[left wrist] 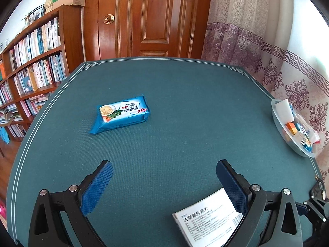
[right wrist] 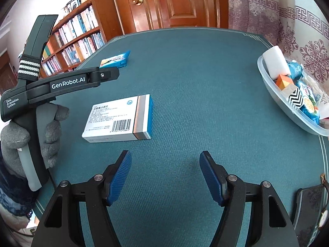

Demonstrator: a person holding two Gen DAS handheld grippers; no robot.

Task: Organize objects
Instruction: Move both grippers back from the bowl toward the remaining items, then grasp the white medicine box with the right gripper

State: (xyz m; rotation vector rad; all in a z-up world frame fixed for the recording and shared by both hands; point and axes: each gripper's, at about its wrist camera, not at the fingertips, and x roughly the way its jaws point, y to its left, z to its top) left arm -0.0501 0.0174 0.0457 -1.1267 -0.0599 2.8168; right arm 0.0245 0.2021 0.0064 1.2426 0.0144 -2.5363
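Both tools are over the desk [left wrist: 174,94] with nothing in them. The left tool [left wrist: 164,185] has its blue pads spread wide apart, just bare teal cloth between them. The right tool [right wrist: 165,177] is also parted, a bit less wide, and empty too.

The white pill box [right wrist: 118,119] lies flat on the desk, barcode side up, with a blue and silver end. In the right wrist view it sits around 11 o'clock from the right tool, close ahead of the left finger tip but not touching. In the left wrist view the box [left wrist: 207,222] peeks out at about 5 o'clock, partly hidden behind the left tool's right finger. It looks like it's just lying under it, though I can't really tell if they touch.

The blue snack pack [left wrist: 120,114] is further out near the middle of the desk, roughly 11 o'clock from the left tool, well apart from the box.

The clear bin [right wrist: 287,105] sits at the desk's right edge, about 2 o'clock from the right tool, already holding a white block, an orange box, a zigzag-patterned box and some blue packets.

A gray-gloved hand [right wrist: 49,131] grips the left tool's handle, seen at 9 o'clock in the right view. Behind the desk there's a bookshelf [left wrist: 35,61], a wooden door [left wrist: 148,18] and a patterned curtain [left wrist: 267,51].
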